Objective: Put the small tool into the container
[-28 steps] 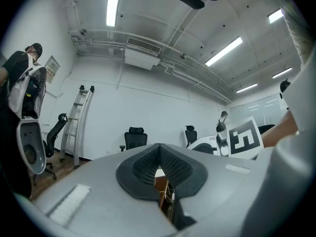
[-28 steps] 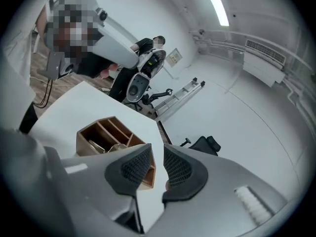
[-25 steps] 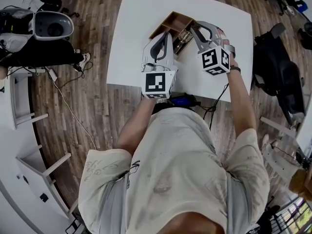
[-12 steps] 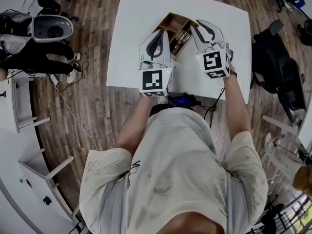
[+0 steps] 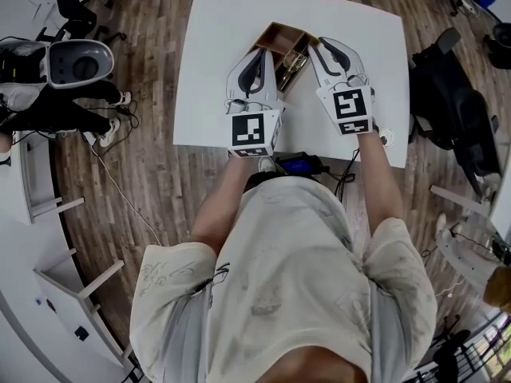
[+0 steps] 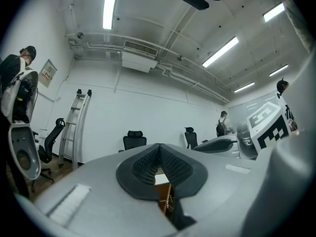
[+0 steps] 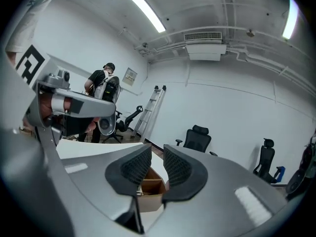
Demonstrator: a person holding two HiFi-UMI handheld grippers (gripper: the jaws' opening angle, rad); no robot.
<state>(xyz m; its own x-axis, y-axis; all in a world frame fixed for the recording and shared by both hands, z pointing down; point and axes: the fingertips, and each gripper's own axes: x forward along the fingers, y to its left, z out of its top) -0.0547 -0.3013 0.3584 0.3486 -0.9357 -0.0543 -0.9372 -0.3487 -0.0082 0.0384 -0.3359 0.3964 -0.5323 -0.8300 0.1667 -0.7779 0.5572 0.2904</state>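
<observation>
Here, left gripper [image 5: 258, 54] and right gripper [image 5: 323, 46], both smooth grey plastic, above one brown divided box [image 5: 278, 35] on one white table [image 5: 211, 78].
Left's ribbed black pads [image 6: 143, 167] are pressed together, empty; right's stand narrowly apart, empty. Shiny metal tool [image 5: 294, 61] lies inside the box.
</observation>
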